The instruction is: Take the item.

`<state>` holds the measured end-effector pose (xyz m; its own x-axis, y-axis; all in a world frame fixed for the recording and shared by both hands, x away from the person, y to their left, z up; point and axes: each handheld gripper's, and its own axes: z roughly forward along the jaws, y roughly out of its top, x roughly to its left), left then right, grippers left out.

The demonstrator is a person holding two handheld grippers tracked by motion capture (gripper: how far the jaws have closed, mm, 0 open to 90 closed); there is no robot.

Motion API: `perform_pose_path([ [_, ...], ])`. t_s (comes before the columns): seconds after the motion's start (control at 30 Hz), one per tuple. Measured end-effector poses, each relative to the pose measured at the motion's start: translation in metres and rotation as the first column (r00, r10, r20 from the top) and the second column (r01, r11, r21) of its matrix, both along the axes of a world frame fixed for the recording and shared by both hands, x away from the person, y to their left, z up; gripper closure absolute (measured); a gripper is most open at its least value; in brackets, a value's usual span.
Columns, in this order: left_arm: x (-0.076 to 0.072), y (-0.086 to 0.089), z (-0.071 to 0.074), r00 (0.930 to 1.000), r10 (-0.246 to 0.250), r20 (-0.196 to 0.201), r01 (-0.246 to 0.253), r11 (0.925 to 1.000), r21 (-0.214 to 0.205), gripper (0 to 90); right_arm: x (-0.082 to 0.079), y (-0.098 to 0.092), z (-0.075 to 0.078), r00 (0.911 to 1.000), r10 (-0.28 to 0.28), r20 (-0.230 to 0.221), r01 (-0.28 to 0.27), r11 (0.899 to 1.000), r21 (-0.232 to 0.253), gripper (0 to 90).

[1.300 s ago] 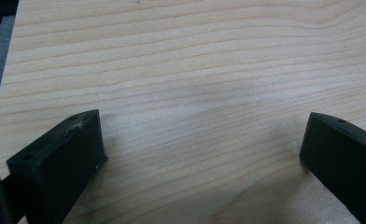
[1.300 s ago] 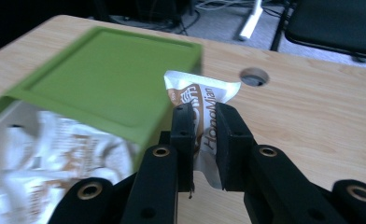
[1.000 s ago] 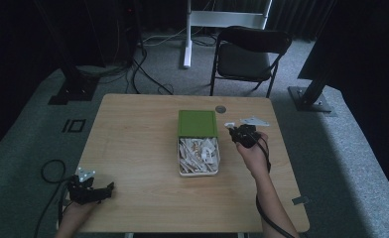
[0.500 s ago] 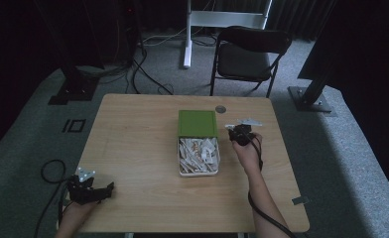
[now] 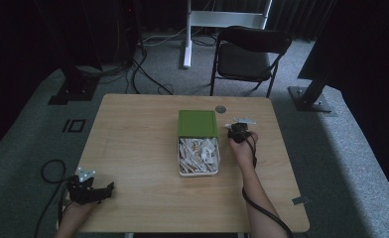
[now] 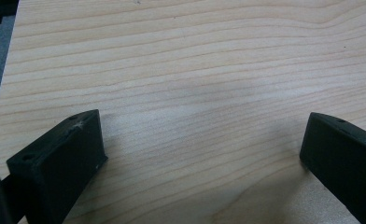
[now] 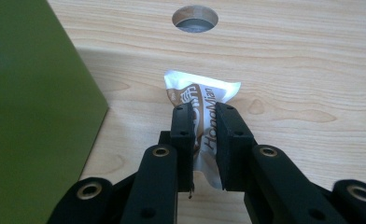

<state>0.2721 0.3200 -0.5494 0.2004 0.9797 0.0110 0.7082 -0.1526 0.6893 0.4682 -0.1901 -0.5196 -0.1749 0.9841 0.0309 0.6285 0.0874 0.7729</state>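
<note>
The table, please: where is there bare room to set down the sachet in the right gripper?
The right gripper is shut on the sachet. Bare wood lies between the green lid and the table's right edge, and widely on the left half, above the left gripper. The white box is crowded with sachets.

the open box (image 5: pixel 198 157) sits mid-surface (image 5: pixel 133 148), its lid (image 5: pixel 197 123) lying at its far end. the packet (image 7: pixel 200 100) lies right of the lid, a hole (image 5: pixel 221 109) beyond it. a chair (image 5: pixel 249 49) stands behind the surface.
</note>
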Motion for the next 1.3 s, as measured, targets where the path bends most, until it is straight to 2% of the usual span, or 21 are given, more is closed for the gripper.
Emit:
perform_pose_path([
  [0.3,0.000,0.000,0.000,1.0000,0.000,0.000,0.000,1.0000,0.000,0.7,0.008,0.011,-0.019,0.9992,-0.020,-0.035,0.021,1.000,0.012,78.5],
  [0.4,0.000,0.000,0.000,1.0000,0.000,0.000,0.000,1.0000,0.000,0.7,0.009,0.014,-0.022,0.9983,-0.035,-0.046,0.036,0.999,0.028,77.7],
  [0.53,0.000,0.000,0.000,1.0000,0.000,0.000,0.000,1.0000,0.000,0.7,0.009,0.017,-0.025,0.9985,-0.025,-0.048,0.026,0.999,0.019,74.3],
  [0.63,0.000,0.000,0.000,1.0000,0.000,0.000,0.000,1.0000,0.000,0.7,0.007,0.014,-0.025,0.9984,-0.023,-0.052,0.025,0.999,0.035,62.7],
  [0.7,0.000,0.000,0.000,1.0000,0.000,0.000,0.000,1.0000,0.000,0.7,0.004,0.010,-0.022,0.9994,-0.012,-0.032,0.014,0.997,0.072,52.7],
  [0.8,0.000,0.000,0.000,1.0000,0.000,0.000,0.000,1.0000,0.000,0.7,-0.003,0.004,-0.017,0.9995,0.020,-0.026,-0.018,0.996,0.093,45.0],
  [0.9,0.000,0.000,0.000,1.0000,0.000,0.000,0.000,1.0000,0.000,0.6,-0.014,-0.005,-0.011,0.9989,0.041,-0.022,-0.037,0.989,0.145,39.7],
  [1.13,0.000,0.000,0.000,1.0000,0.000,0.000,0.000,1.0000,0.001,0.7,-0.036,-0.029,-0.003,0.9999,0.009,-0.011,-0.007,0.982,0.191,28.3],
  [1.23,0.000,0.000,0.000,1.0000,-0.001,-0.001,0.001,1.0000,0.001,0.7,-0.044,-0.038,0.000,1.0000,-0.004,-0.006,0.005,0.984,0.176,24.7],
  [1.3,0.000,0.000,0.000,1.0000,0.001,0.000,-0.001,1.0000,-0.001,0.7,-0.050,-0.042,0.001,1.0000,-0.004,0.008,0.003,0.992,0.129,22.3],
])
